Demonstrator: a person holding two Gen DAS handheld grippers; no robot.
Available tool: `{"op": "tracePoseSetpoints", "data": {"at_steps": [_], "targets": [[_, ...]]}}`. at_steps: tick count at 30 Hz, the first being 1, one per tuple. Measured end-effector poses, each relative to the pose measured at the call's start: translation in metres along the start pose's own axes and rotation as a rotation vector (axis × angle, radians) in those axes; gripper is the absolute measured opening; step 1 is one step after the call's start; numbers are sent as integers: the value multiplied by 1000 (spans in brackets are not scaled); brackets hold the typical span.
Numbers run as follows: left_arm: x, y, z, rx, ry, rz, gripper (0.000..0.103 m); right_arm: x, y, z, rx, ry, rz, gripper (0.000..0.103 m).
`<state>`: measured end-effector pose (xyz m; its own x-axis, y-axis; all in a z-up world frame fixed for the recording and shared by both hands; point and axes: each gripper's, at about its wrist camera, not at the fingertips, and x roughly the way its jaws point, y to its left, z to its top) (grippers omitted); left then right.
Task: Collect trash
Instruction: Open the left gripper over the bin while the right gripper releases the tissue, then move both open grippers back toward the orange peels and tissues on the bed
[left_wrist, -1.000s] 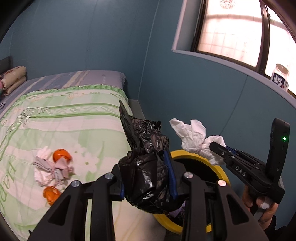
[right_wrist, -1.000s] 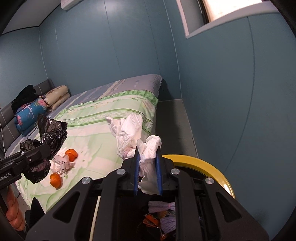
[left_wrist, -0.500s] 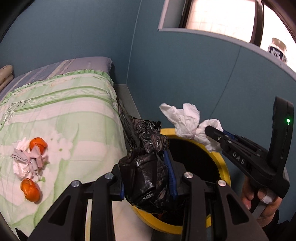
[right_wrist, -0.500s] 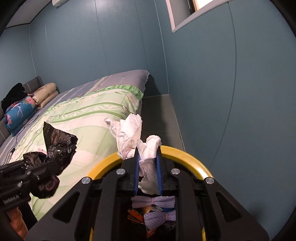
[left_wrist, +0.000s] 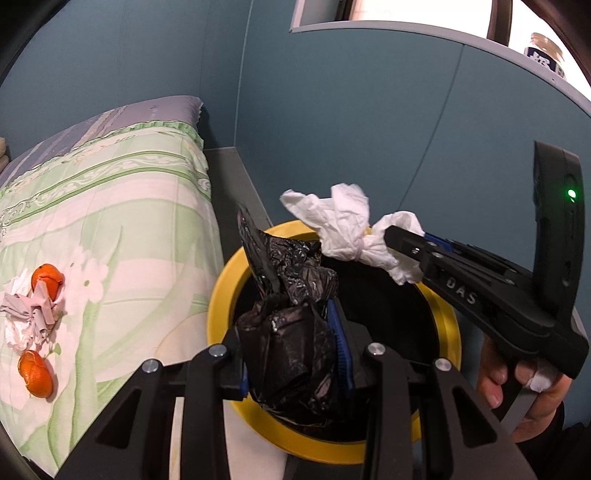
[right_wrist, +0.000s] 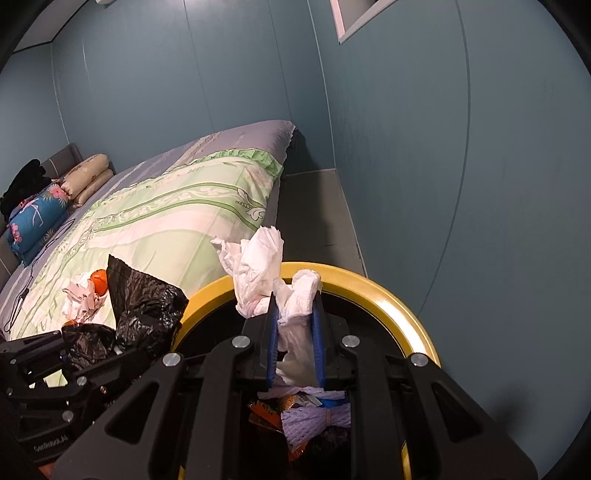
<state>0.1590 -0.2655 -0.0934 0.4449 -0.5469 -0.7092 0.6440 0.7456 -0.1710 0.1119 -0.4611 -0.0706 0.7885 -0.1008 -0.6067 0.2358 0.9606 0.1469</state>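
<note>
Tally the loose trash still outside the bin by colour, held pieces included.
Black: 1, the crumpled plastic bag in the left gripper
White: 2, the tissue wad in the right gripper and the paper scraps on the bed
Orange: 2, the peels on the bed
Total: 5

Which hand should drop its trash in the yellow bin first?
Probably the right. The right gripper, shut on the white tissue, hangs over the middle of the bin. The left gripper, clamping the black bag, sits nearer the bin's rim by the bed.
</note>
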Motion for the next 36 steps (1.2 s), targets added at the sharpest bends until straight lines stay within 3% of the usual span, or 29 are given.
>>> {"op": "tracePoseSetpoints", "data": {"at_steps": [7, 8, 9, 11, 16, 20, 22, 26, 33, 36], "targets": [[3, -4, 0, 9, 16, -22, 34, 3, -8, -1, 24, 18, 15, 16], [3, -3, -1, 8, 18, -26, 36, 3, -9, -1, 26, 19, 14, 21], [5, -1, 2, 8, 17, -25, 39, 3, -9, -1, 32, 19, 14, 30], [3, -1, 1, 7, 12, -25, 44, 3, -13, 0, 53, 15, 21, 37], [1, 5, 5, 3, -7, -14, 66, 0, -15, 3, 64, 5, 13, 37], [-6, 13, 6, -8, -33, 10, 75, -4, -14, 3, 69, -4, 12, 38], [-9, 17, 6, -17, -46, 22, 83, -4, -15, 4, 74, -6, 19, 43], [-20, 28, 7, -41, -77, 59, 87, -5, -10, 7, 58, -7, 41, 44], [-47, 48, 3, -85, -124, 114, 91, -16, 3, 16, 47, -46, 51, 73], [-59, 62, 0, -99, -144, 140, 92, -18, 9, 22, 43, -61, 56, 77]]}}
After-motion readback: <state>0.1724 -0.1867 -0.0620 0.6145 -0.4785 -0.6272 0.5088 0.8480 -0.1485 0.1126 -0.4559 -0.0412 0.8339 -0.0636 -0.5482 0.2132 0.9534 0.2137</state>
